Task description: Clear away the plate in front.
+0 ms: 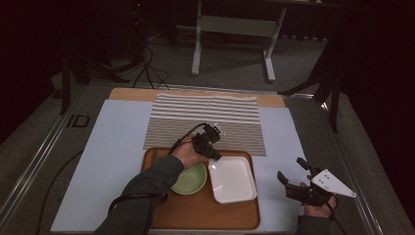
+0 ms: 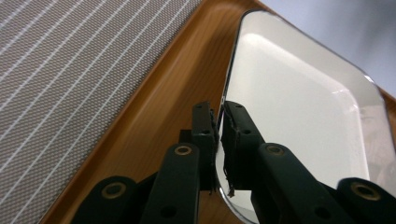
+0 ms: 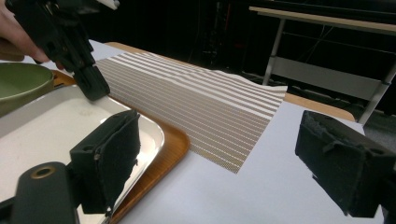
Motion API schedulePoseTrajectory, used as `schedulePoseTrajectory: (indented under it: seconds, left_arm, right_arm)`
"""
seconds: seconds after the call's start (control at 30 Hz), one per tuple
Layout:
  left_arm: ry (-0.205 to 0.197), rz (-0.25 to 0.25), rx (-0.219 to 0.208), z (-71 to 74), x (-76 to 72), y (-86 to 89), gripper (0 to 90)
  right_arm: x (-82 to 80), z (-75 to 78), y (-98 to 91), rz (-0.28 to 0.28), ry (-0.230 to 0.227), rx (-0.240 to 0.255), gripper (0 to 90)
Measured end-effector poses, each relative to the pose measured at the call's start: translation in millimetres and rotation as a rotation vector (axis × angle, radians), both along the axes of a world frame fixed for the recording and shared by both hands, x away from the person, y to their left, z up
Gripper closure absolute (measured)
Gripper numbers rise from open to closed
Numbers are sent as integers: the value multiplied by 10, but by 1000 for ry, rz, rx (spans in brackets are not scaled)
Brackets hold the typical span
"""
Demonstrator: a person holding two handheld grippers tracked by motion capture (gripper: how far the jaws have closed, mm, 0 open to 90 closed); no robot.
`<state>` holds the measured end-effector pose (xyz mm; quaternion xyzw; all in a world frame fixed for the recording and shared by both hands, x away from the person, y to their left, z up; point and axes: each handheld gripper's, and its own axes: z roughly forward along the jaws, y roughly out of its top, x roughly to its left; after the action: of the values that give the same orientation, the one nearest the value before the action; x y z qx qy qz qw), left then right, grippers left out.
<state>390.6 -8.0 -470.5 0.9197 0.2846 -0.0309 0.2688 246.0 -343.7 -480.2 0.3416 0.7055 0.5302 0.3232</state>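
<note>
The white dish (image 1: pixel 232 179), at lower centre of the high view on the wooden tray (image 1: pixel 205 215), is pinched at its upper-left rim by the left gripper (image 1: pixel 214 155). The right gripper (image 1: pixel 289 177), lower right, is held apart. Judged step: grip secured; a level lift is called for next. Counted: one dish, one green bowl (image 1: pixel 190 180), one tray, one striped mat (image 1: pixel 205 122).

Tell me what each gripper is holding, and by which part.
The left gripper has the white dish by its rim, one jaw on each side of the edge near a corner. The right gripper is open and holds nothing.
</note>
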Motion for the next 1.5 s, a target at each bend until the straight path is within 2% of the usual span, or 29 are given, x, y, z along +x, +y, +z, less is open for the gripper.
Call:
schedulePoseTrajectory:
  seconds: [0.17, 0.27, 0.4, 0.63, 0.8, 0.9, 1.13, 1.2, 1.3, 1.5]
  left_arm:
    - [16, -18, 24, -95, -42, -65, 811]
    - [17, -11, 27, -132, -53, -67, 789]
    - [10, 9, 2, -136, -49, -40, 734]
    - [-27, 40, -36, -59, -56, 35, 611]
    - [-43, 53, -57, -26, -55, 88, 584]
    - [-66, 85, -98, 22, -63, 158, 563]
    - [-131, 160, -146, 80, -107, 309, 487]
    - [-154, 180, -146, 100, -119, 360, 480]
    - [-168, 198, -155, 123, -139, 429, 455]
    - [-239, 222, -144, 173, -214, 554, 424]
  right_arm:
    - [-2, 1, -1, 1, 1, 0, 134]
    - [-3, 1, -2, 1, 0, 0, 134]
    - [-3, 2, 1, 0, 1, -1, 134]
    - [-2, 2, 2, -1, 0, -2, 134]
    - [0, 1, 4, -1, 1, -3, 134]
    - [1, 0, 3, 0, 2, -1, 134]
    - [-4, 0, -7, 1, 0, 2, 134]
    - [-6, 1, -2, 1, 1, 1, 134]
    - [-6, 2, 5, 0, 1, -2, 134]
    - [-4, 0, 12, 3, 1, -4, 134]
